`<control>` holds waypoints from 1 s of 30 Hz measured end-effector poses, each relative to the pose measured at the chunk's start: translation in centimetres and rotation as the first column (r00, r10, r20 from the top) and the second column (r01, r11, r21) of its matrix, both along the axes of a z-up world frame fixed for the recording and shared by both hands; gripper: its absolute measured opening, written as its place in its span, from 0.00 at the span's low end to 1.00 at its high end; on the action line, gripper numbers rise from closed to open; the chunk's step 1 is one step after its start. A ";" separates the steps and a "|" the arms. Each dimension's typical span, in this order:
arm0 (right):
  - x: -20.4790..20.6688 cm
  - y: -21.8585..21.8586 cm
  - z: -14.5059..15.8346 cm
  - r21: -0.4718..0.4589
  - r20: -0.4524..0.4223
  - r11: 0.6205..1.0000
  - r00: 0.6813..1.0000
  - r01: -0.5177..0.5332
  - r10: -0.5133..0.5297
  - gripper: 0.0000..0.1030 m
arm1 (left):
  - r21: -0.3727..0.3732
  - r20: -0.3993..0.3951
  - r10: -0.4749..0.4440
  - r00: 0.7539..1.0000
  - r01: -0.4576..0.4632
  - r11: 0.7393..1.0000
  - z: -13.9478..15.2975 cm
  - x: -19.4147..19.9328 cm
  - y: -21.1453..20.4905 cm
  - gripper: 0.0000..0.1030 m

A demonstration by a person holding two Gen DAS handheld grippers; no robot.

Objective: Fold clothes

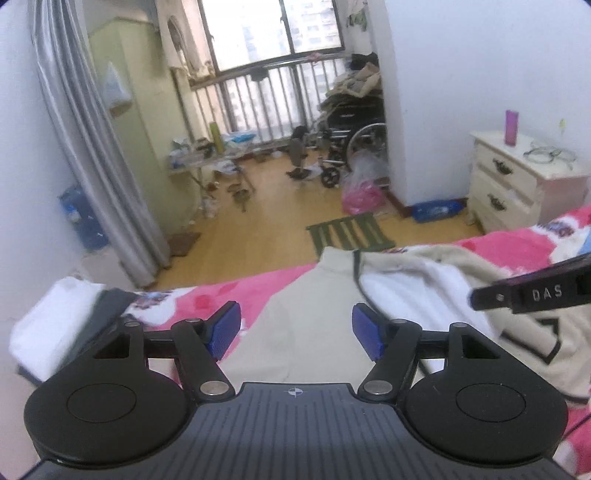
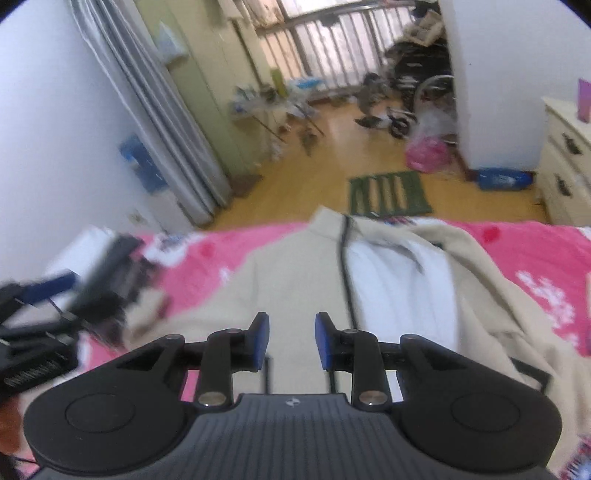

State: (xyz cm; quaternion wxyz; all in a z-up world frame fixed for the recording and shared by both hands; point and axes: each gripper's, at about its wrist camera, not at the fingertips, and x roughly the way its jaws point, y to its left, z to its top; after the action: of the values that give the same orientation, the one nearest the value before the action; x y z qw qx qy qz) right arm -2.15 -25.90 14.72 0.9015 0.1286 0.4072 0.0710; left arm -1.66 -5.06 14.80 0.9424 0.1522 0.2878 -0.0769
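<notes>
Jacket point(image 1: 306, 325) spread on bed point(image 1: 491, 243), collar at edge, both grippers point(image 1: 295, 330) point(image 2: 291, 341) apart, empty

A cream jacket point(image 2: 295, 295) with white inside lies on a pink blanket point(image 2: 535, 258) with red and white shapes, by a green striped mat point(image 2: 388, 194).

Daylight from the balcony window point(image 1: 273, 29), panes overexposed; room evenly bright, shadows soft. Floor below the window carries pale glare. Fisheye bends walls, corners vignetted dark. Right wrist view smeared by motion blur: left claw point(image 2: 44, 291) and curtain point(image 2: 155, 103) beside the window indistinct.
</notes>
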 end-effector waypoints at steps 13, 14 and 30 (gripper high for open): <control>-2.4 0.1 -0.1 -0.047 0.005 0.999 1.000 0.000 0.000 0.28 | 0.076 0.023 0.086 0.996 -0.088 0.993 0.1 -1.2 -0.3 0.68; -2.3 0.1 -0.2 -0.042 0.000 0.999 1.000 -0.004 0.004 0.28 | 0.081 0.019 0.086 0.996 -0.088 0.993 0.0 -1.3 -0.3 0.68; -2.5 -1.5 -1.6 0.017 0.017 1.000 1.000 -0.007 0.007 0.30 | 0.061 -0.054 0.049 0.997 -0.046 0.997 -1.4 1.6 1.6 0.69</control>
State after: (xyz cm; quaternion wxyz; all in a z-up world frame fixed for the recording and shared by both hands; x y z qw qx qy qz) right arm -4.67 -27.45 13.07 0.9034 0.1344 0.3995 0.0787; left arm -0.07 -3.46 13.37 0.9306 0.1713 0.3195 -0.0500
